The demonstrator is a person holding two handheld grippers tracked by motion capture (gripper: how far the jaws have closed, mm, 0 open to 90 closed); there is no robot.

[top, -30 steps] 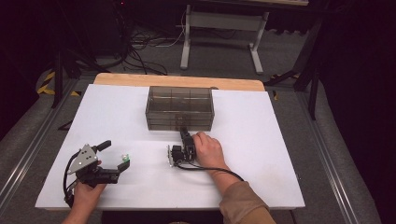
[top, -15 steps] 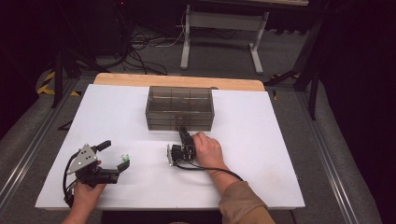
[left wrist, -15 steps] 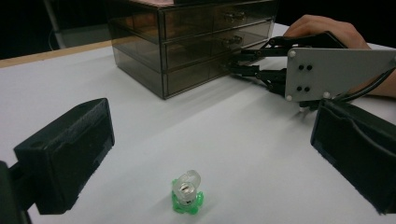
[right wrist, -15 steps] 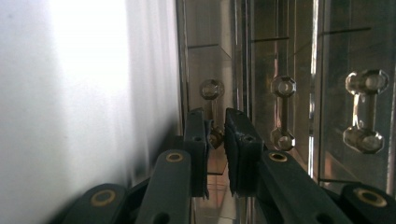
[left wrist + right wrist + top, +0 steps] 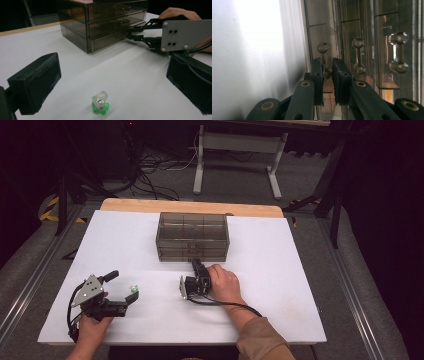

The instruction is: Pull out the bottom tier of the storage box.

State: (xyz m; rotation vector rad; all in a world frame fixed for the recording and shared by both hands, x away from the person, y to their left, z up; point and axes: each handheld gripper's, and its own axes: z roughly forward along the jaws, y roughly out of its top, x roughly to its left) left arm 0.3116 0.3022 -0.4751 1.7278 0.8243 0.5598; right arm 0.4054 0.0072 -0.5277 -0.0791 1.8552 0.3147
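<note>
**Right gripper closed on the bottom drawer handle; left gripper open around a green ring**

At the near left of the white table (image 5: 300,285), the left gripper (image 5: 122,287) is held low in the person's left hand (image 5: 92,327). Its two black jaws are spread wide, and nothing is gripped between them. In the left gripper view, a small green ring (image 5: 100,103) with a clear top is seen lying on the table between the open jaws, touching neither. In the high view, the same ring (image 5: 133,288) is seen just beside the tip of one jaw.

Farther in, near the table's middle, the right gripper (image 5: 196,264) is held by the person's right hand (image 5: 225,285), with its cable trailing toward the near right. The gripper is turned on its side and is pointed at the front of the smoky drawer box (image 5: 192,236). In the right gripper view, the jaws are seen drawn nearly together on the handle (image 5: 325,65) of the bottom drawer (image 5: 107,41); one knob of the handle is pinched between the pads. The drawer appears closed, flush with the two drawers above it.

The drawer box stands at the far middle of the table, well apart from the ring.
</note>
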